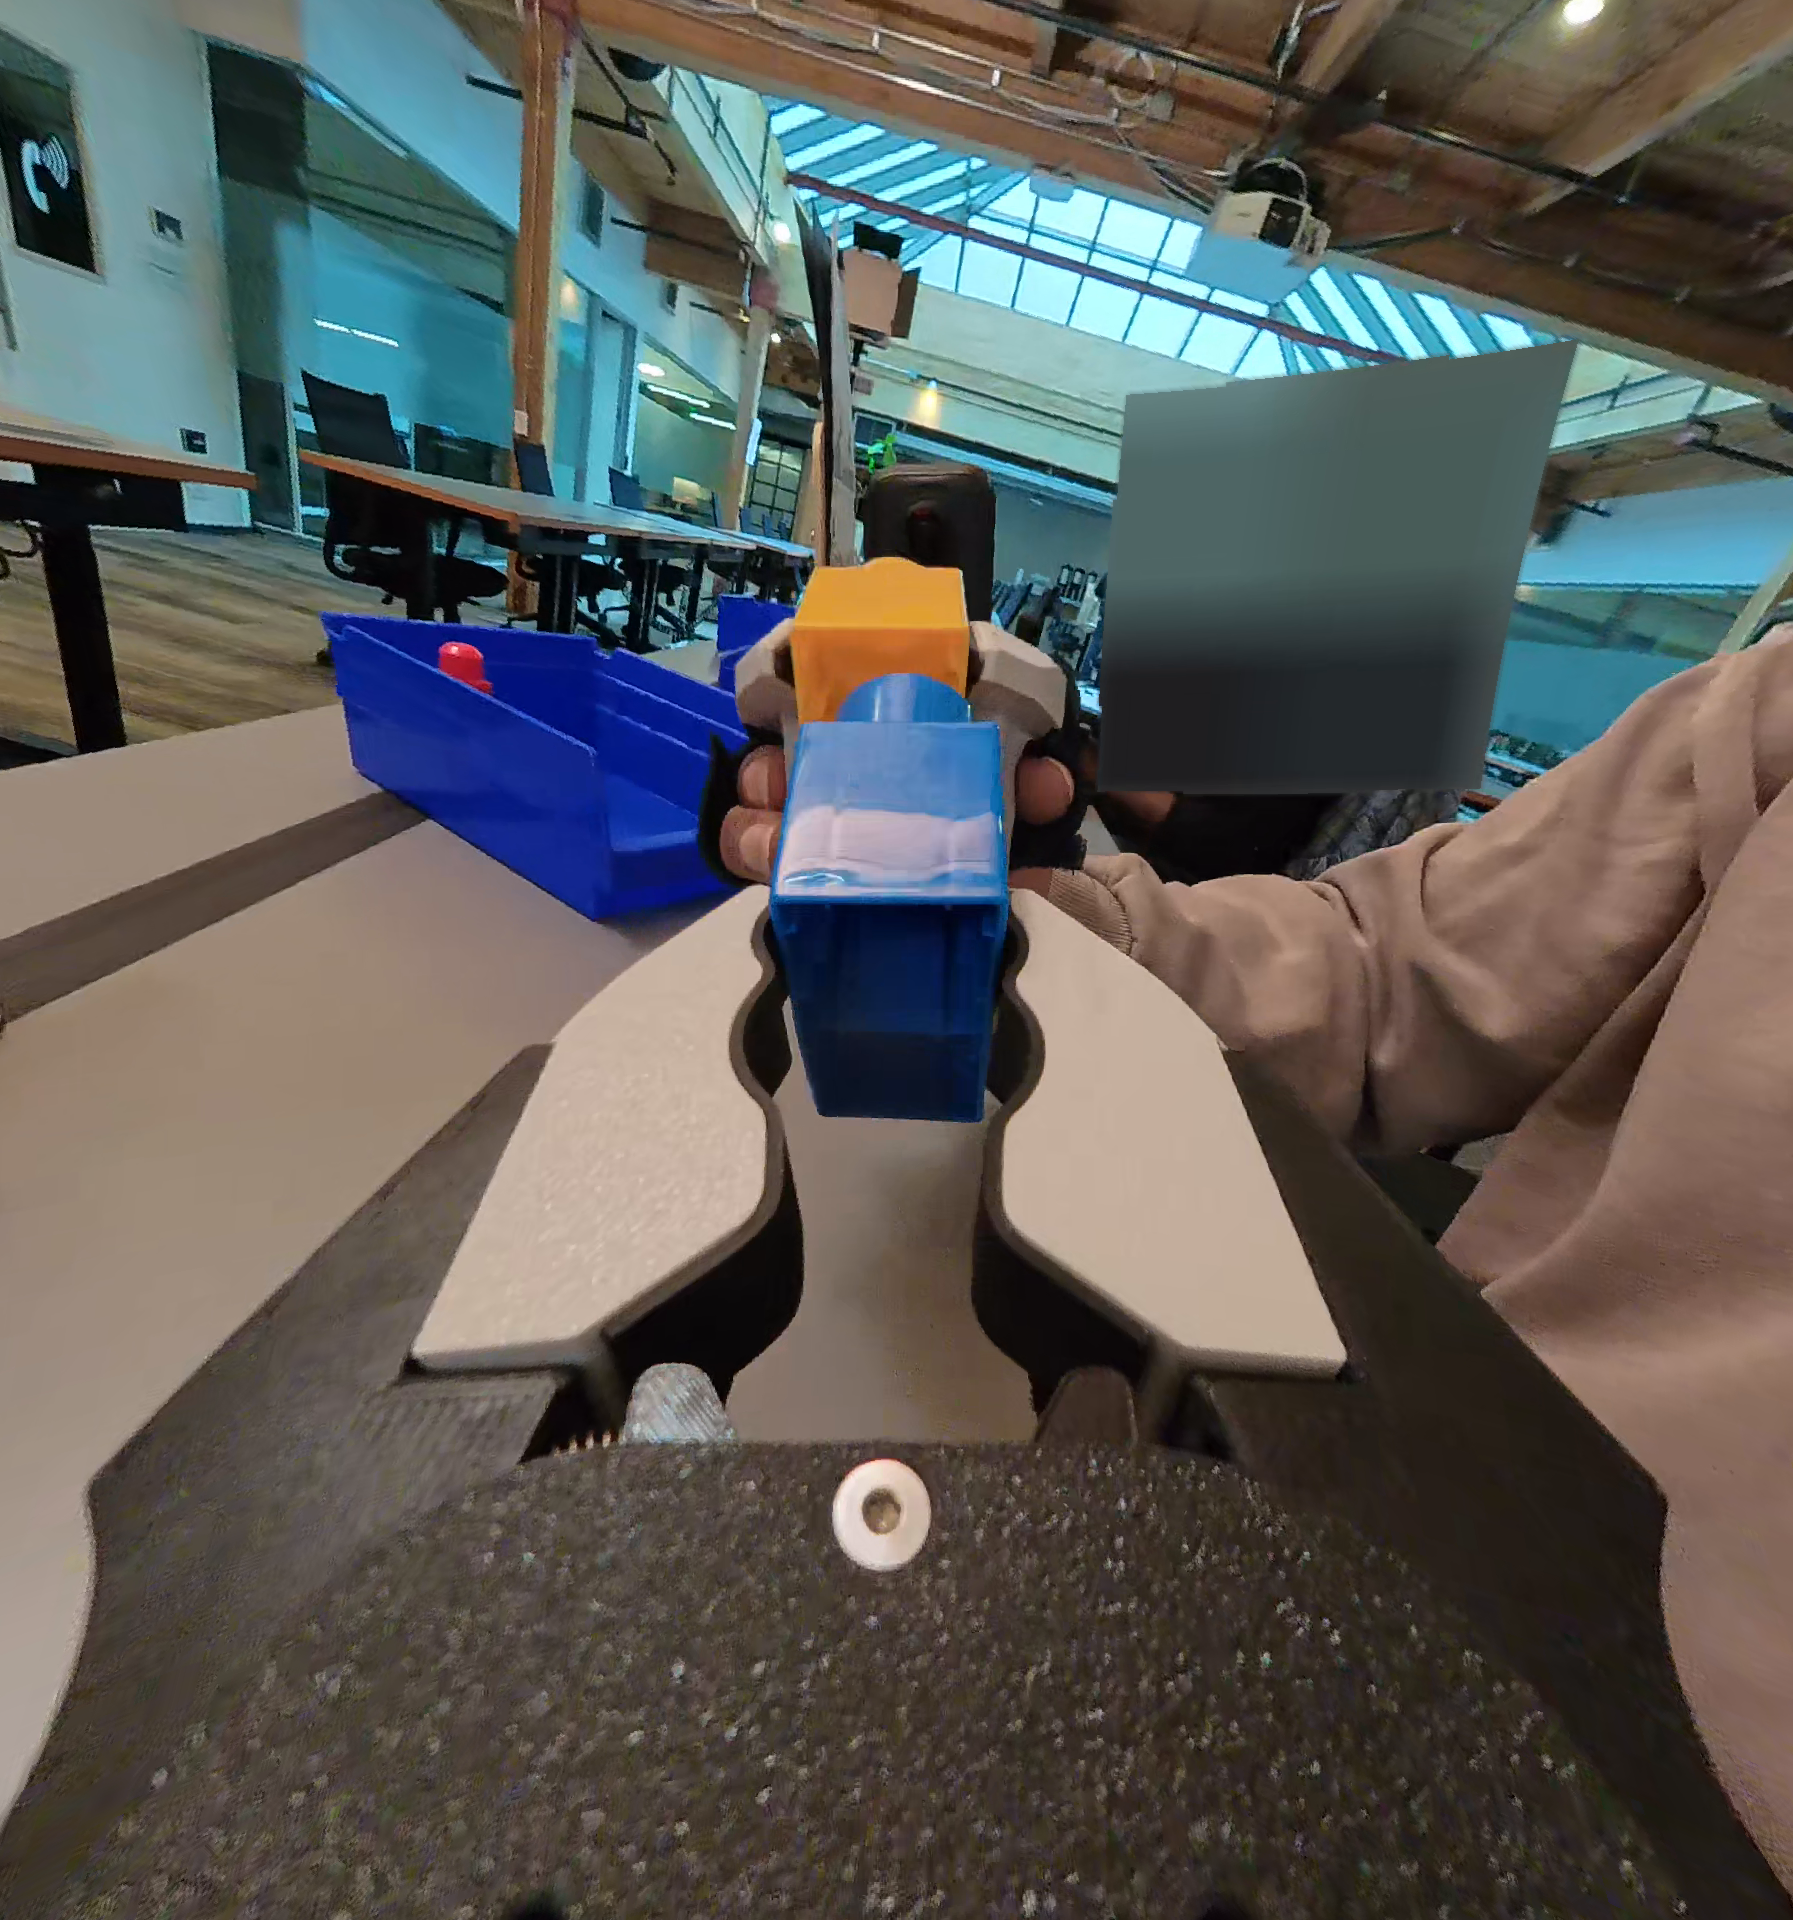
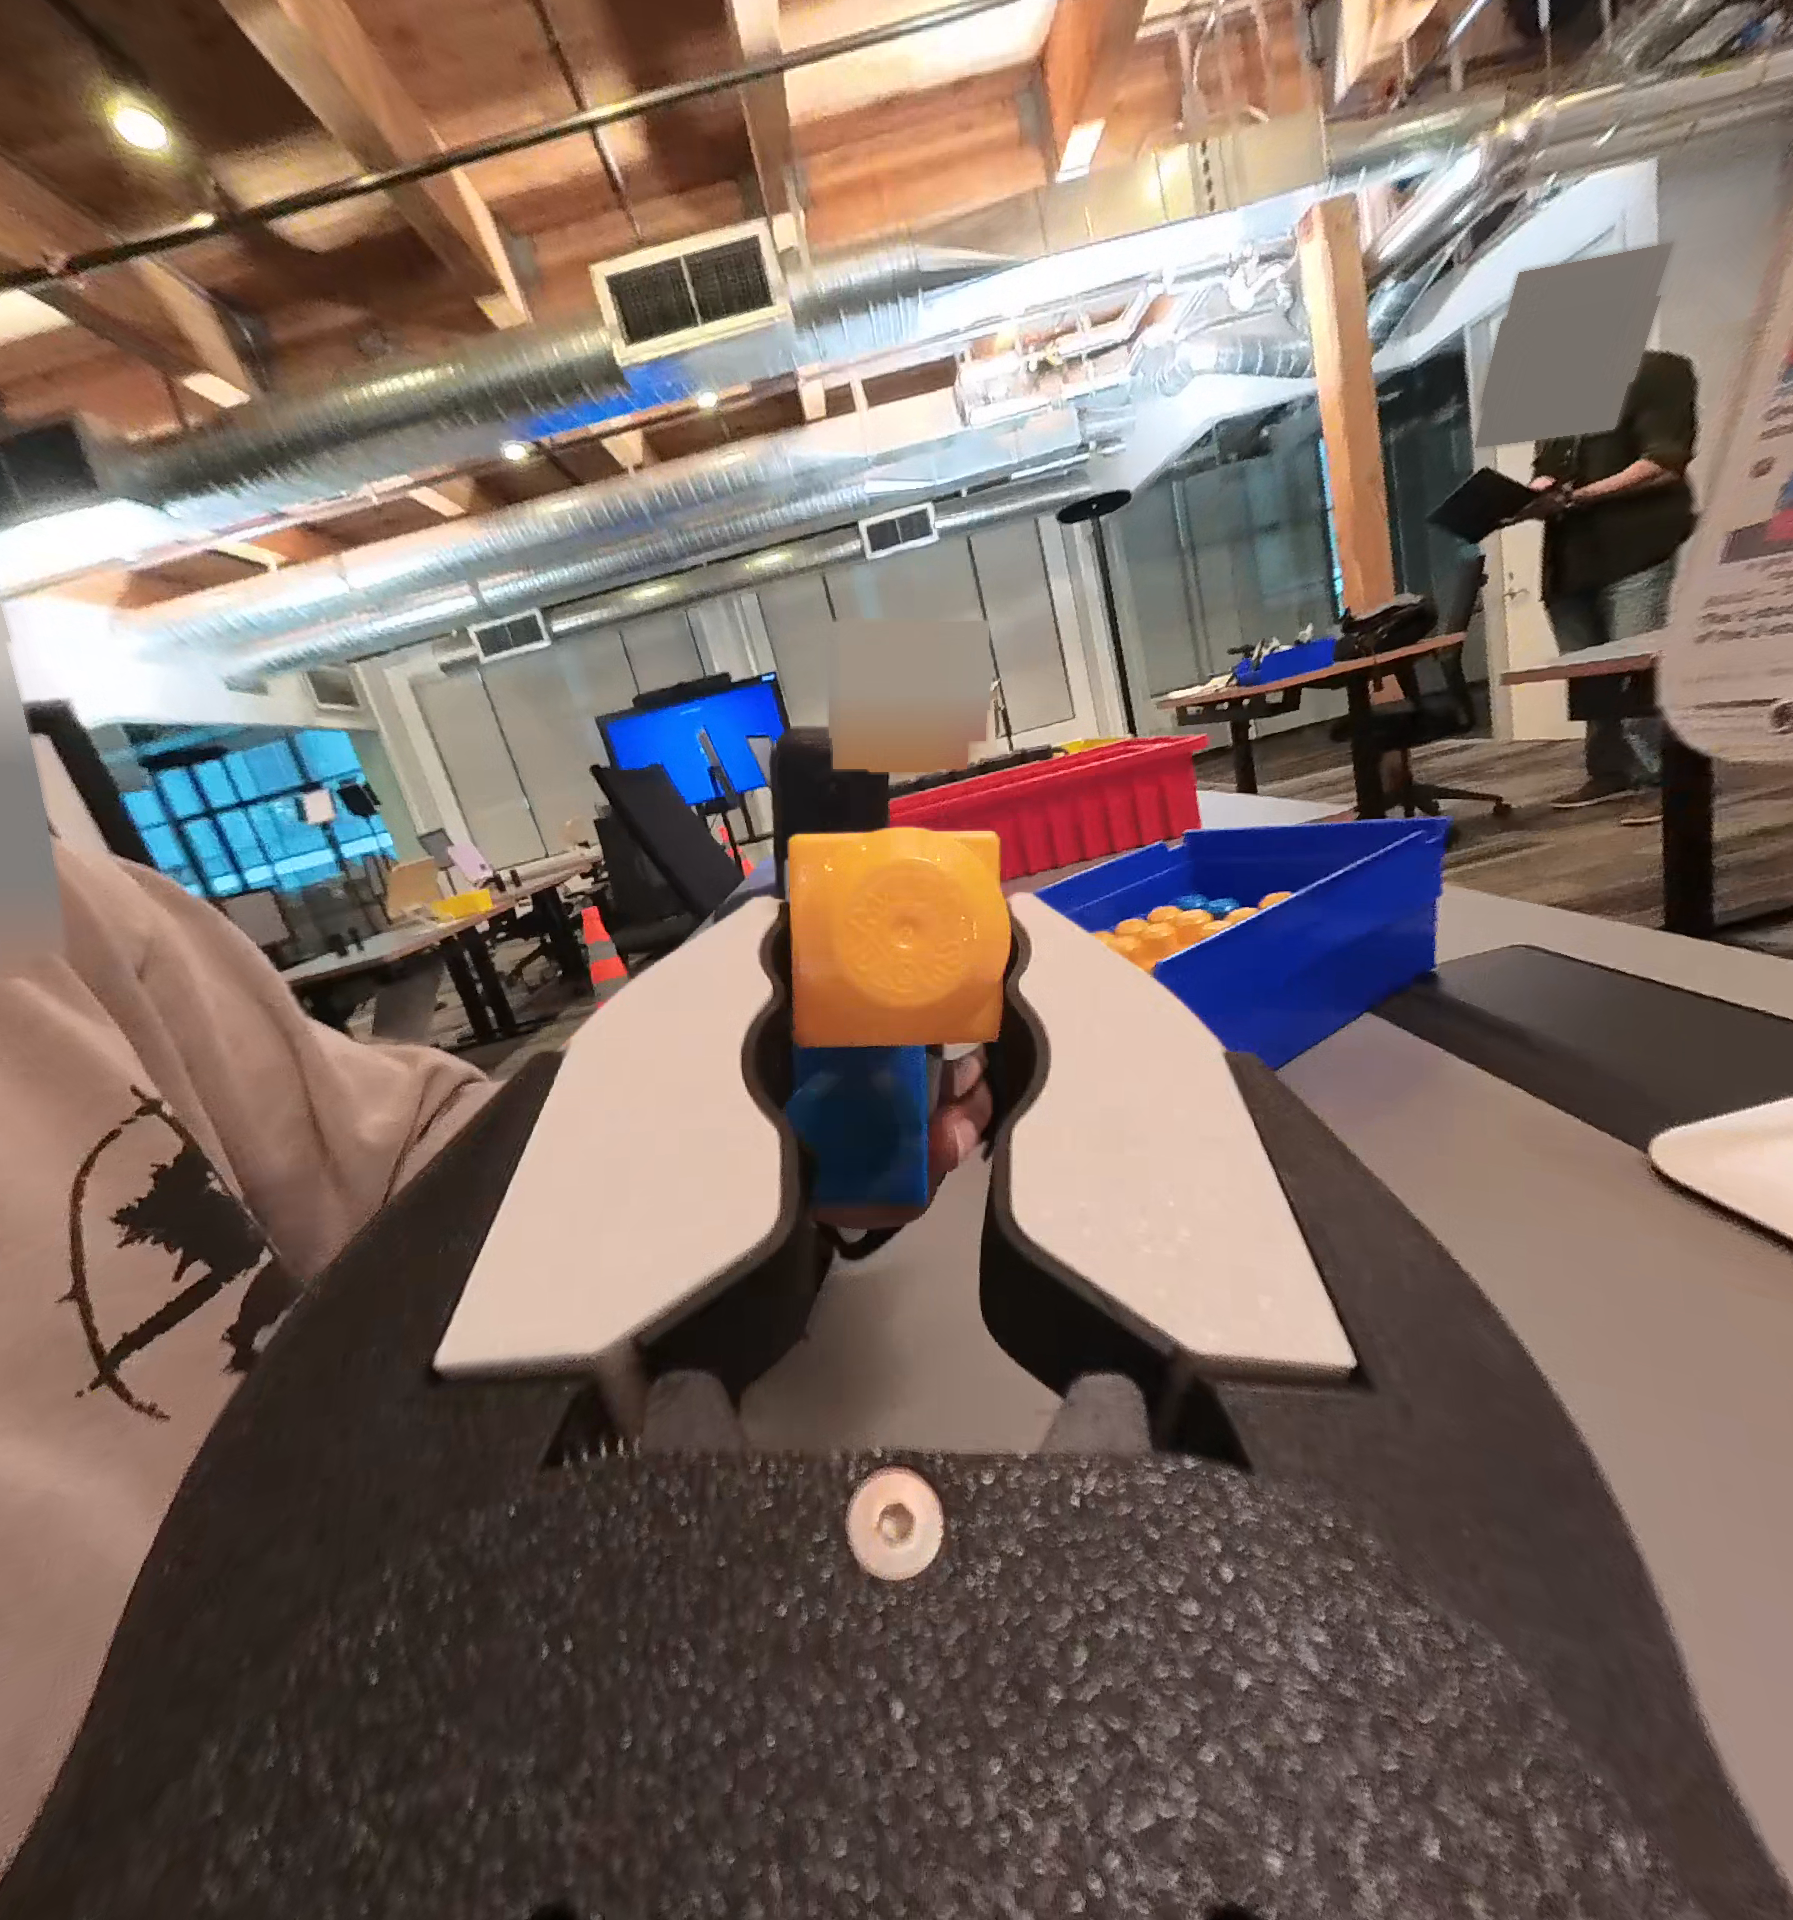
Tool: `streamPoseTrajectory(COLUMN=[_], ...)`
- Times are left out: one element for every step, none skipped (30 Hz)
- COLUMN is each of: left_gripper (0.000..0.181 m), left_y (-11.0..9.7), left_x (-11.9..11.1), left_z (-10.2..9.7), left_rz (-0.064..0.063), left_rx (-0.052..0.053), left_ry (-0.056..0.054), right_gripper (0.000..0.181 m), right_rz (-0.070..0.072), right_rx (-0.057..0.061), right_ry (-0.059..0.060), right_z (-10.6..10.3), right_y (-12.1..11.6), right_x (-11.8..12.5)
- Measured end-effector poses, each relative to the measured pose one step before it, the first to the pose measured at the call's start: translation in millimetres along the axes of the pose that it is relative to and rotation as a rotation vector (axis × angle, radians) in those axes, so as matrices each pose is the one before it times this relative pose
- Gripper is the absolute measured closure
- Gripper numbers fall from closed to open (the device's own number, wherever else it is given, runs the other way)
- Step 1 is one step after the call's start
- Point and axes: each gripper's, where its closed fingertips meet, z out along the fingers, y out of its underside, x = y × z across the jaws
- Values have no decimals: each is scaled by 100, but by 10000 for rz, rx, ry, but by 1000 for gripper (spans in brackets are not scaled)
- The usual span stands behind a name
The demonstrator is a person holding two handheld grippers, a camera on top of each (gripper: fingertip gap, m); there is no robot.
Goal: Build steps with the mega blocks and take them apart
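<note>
My left gripper (image 1: 887,997) is shut on a blue block (image 1: 892,894), held in the air above the grey table (image 1: 196,1091), hollow underside towards me. Just beyond it, my right gripper (image 1: 897,665) faces me and is shut on an orange block (image 1: 879,639). In the right wrist view my right gripper (image 2: 897,940) grips the orange block (image 2: 897,940), stud towards the camera. The blue block (image 2: 856,1132) sits right behind and below it. The two blocks are close together; I cannot tell if they touch.
A blue bin (image 1: 518,748) with a red block (image 1: 464,663) stands on the table's far left. Another blue bin (image 2: 1276,935) holds several orange and blue blocks, with a red bin (image 2: 1058,800) behind it. A person's beige sleeve (image 1: 1443,987) reaches in. A person stands at the far right (image 2: 1609,582). About 5 cm separates my left fingertips from my right.
</note>
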Motion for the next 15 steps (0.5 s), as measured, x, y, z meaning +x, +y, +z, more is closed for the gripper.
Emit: streamPoseTrajectory(left_gripper=[144,144,144,144,144,144,144,144,144,144,145,144,145,144,144], left_y=[94,19,53,137,254,253,221,287,418,495,462,438,432,511,536], left_x=[2,-68,-61,27,72,79,30,-13,-52,-73,-124,-101,-54,-82,-125], left_z=[95,-21,-49,-10,61,41,-3,-32,-16,-14,1,35,66,83,109], left_rz=[-17,-57,-63,-31,7,-4,-37,1,110,186,167,138,144,180,200], left_rx=[-49,2,-31,-101,-168,-160,-145,-214,-323,-390,-383,-366,-373,-414,-411], left_ry=[-18,-31,-8,37,42,58,49,14,-44,-113,-136,-109,-83,-122,-160], right_gripper=[146,146,146,146,146,145,146,145,146,146,146,146,146,146,146], right_rz=[33,14,-41,-113,-162,-29,74,62,-47,-92,-106,-187,-131,-45,-104], right_rx=[-13,-113,-255,-362,-298,-63,-22,-203,-337,-500,-643,-549,-386,-398,-452], right_ry=[-144,-71,-73,-39,-12,-70,-73,-52,-38,-28,12,87,54,2,66], right_z=[82,58,92,140,184,122,-16,-32,-42,-53,-91,-91,-36,-5,0], right_y=[132,206,373,557,572,247,92,250,381,562,703,659,523,592,697], right_x=[-194,-63,-86,-93,-100,-164,-55,14,-7,-19,47,85,11,-31,91])
